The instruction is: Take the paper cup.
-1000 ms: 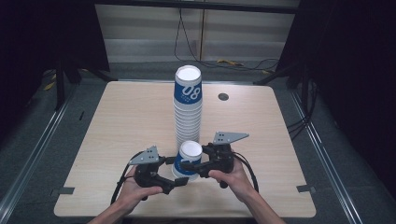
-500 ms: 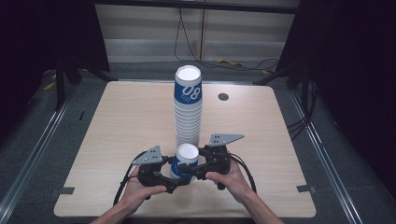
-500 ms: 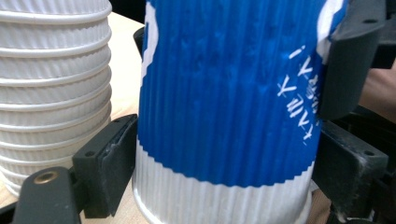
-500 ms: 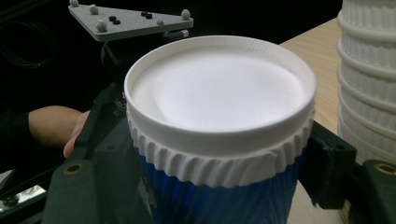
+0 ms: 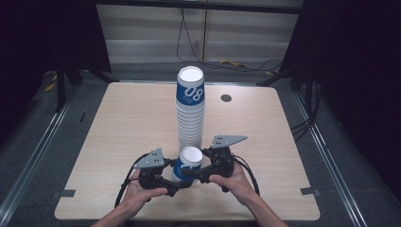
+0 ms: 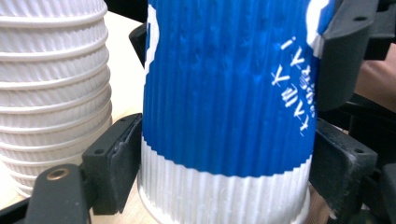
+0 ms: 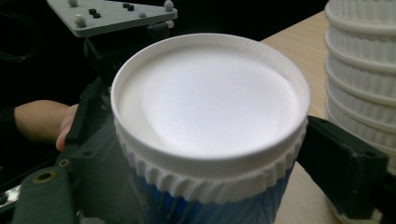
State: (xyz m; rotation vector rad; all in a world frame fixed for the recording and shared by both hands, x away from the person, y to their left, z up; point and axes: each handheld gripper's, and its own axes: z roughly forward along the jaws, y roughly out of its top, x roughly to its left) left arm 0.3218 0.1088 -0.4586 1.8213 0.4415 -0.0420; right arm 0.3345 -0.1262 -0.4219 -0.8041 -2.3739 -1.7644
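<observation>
Lower centre of the high view: the blue-and-white cup (image 5: pixel 188 163) stands between your two grippers, just in front of the tall cup stack (image 5: pixel 190 113). Your left gripper (image 5: pixel 176 176) pinches its ribbed wall. Your right gripper (image 5: pixel 193 172) has just been opening, its jaws spread beside the rim.
</observation>
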